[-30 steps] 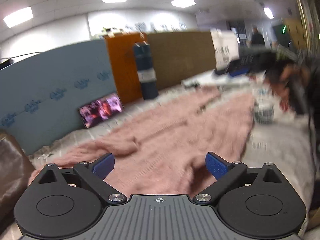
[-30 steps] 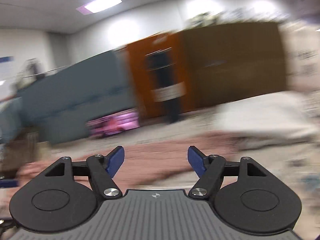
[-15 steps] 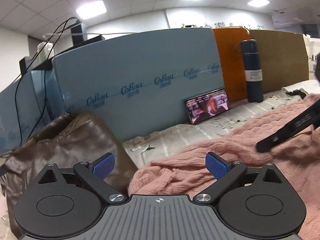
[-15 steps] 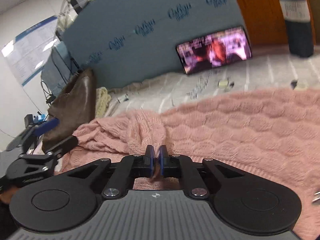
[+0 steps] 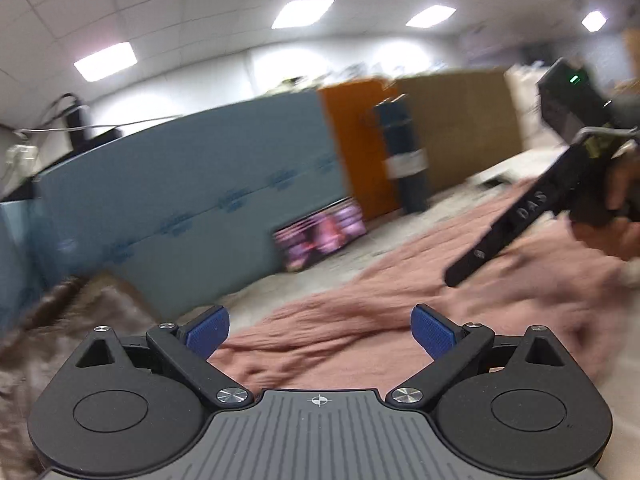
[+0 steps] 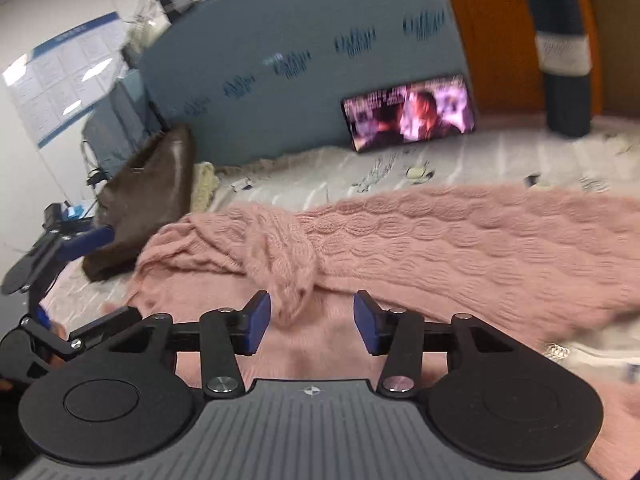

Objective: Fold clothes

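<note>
A pink cable-knit sweater lies spread over the printed white cloth. One sleeve is folded across its body, and the cuff drops between the blue pads of my right gripper. The jaws are opening and the pads stand clear of the cuff on both sides. My left gripper hovers wide open over the sweater near its left edge, holding nothing. Each view catches the other tool: the right gripper in a hand, and the left gripper at the far left.
A brown leather bag sits left of the sweater. A phone playing video leans on the blue foam board behind. A dark flask stands at the back right by an orange panel.
My right gripper, shut on the sleeve cuff half a second ago, has parted its jaws and the cuff lies loose. The left view has swung right, back towards the sweater.
</note>
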Available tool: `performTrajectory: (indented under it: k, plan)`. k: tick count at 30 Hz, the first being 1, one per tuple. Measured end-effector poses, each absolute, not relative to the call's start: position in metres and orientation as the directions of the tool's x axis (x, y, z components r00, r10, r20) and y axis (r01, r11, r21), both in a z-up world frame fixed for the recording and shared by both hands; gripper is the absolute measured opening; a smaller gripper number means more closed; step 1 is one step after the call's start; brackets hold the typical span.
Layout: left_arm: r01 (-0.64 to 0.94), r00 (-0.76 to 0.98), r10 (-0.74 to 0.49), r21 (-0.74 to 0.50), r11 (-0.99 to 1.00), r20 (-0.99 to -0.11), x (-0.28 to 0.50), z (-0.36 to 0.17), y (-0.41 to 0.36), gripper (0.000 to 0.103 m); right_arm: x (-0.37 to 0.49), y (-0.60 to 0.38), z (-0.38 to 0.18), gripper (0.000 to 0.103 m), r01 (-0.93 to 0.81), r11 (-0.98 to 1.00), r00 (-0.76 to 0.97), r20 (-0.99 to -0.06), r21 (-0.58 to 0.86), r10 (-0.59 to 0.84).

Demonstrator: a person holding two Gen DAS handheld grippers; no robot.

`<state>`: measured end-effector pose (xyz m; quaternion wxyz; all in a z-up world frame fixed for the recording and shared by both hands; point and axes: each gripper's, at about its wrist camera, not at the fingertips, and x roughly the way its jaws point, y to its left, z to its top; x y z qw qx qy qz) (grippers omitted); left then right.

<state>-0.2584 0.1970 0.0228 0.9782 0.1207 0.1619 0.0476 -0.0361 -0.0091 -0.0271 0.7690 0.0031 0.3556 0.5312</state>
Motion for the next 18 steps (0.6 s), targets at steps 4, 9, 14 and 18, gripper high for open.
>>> performTrajectory:
  k: [4, 9, 14, 18]
  plan:
    - [0.090, 0.945, -0.006, 0.246, 0.965, -0.326, -0.267, 0.022, 0.175, 0.100, -0.055, -0.049, -0.022, 0.047, -0.827, 0.389, 0.126, -0.541, 0.406, 0.832]
    - [0.145, 0.895, 0.058, 0.412, 0.900, -0.443, -0.247, -0.003, 0.145, 0.100, -0.070, -0.049, -0.034, 0.047, -0.817, 0.368, 0.046, -0.586, 0.444, 0.809]
    - [0.130, 0.896, 0.081, 0.433, 0.892, -0.436, -0.246, -0.009, 0.141, 0.101, -0.082, -0.039, -0.041, 0.013, -0.847, 0.353, 0.070, -0.575, 0.397, 0.815]
    - [0.122, 0.913, 0.060, 0.412, 0.903, -0.403, -0.254, -0.003, 0.147, 0.101, -0.094, -0.034, -0.037, 0.015, -0.894, 0.377, 0.188, -0.563, 0.241, 0.805]
